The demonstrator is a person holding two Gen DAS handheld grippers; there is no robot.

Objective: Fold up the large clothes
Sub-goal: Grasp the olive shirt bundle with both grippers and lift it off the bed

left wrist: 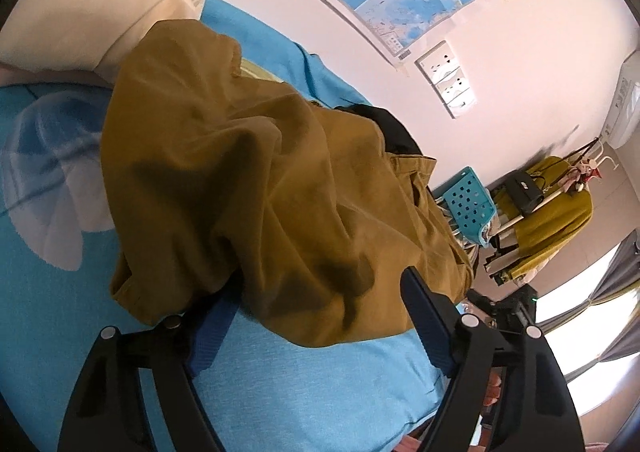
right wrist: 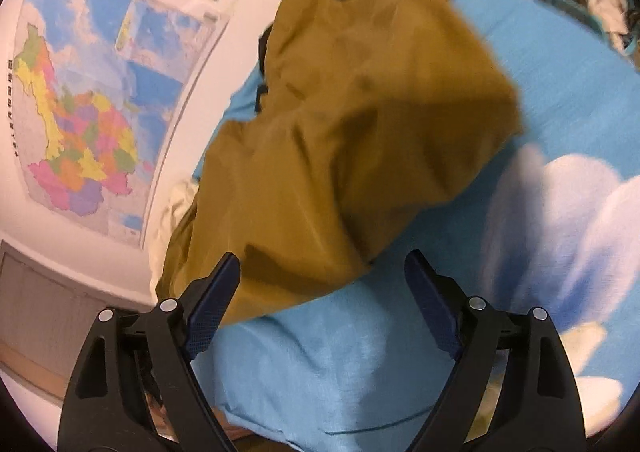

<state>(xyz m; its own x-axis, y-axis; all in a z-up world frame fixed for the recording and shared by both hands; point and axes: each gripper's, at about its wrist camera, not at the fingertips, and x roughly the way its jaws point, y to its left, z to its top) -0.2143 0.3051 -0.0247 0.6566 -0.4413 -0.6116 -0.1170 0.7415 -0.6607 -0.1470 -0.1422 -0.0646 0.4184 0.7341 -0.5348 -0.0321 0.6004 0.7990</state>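
Closing now, your open left hand-held gripper and open right hand-held gripper risk pinching bedsheet beneath the mustard garment.

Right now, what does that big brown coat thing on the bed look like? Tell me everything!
The mustard-brown coat lies crumpled in a heap on the blue bedsheet, not folded yet. Its cloth looks thin, smooth and creased. A black lining or another black garment peeks out at its far end. A seamed band like a collar or cuff shows near the bed's edge. Its near hem sits between the open left gripper fingers; whether they touch it is unclear.
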